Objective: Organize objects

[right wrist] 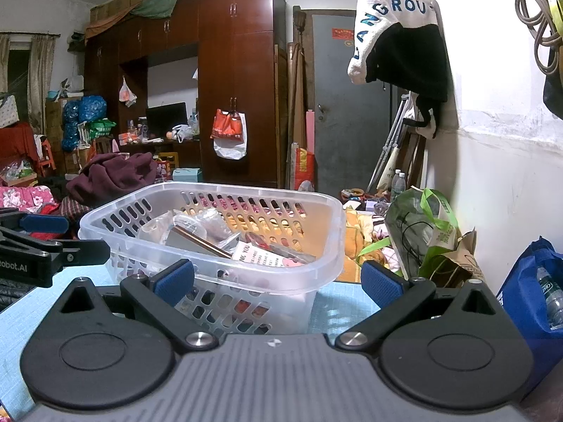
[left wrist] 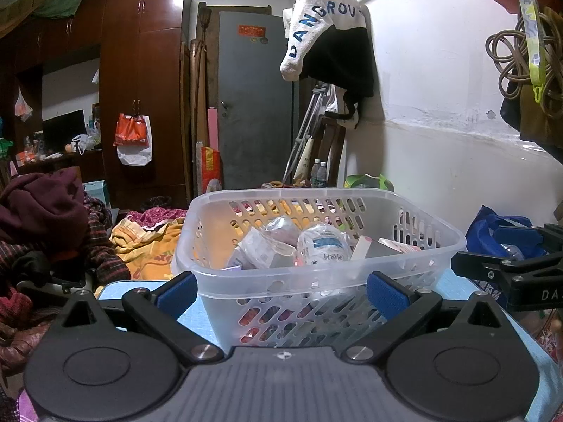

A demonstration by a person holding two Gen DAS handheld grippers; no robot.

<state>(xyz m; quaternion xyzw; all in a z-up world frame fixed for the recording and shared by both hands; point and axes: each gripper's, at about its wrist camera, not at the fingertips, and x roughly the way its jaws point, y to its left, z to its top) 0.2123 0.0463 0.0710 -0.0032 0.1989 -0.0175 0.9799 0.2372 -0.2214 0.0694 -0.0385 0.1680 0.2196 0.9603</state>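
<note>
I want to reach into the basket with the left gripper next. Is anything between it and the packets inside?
Only the basket's own near wall. The left gripper sits open and low against it, below the rim; the packets lie behind it, uncovered from above.

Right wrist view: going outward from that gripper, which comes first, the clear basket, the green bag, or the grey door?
1. Clear basket, directly ahead of the right gripper, left of centre.
2. Green bag, farther back, to the right.
3. Grey door, across the room.
</note>
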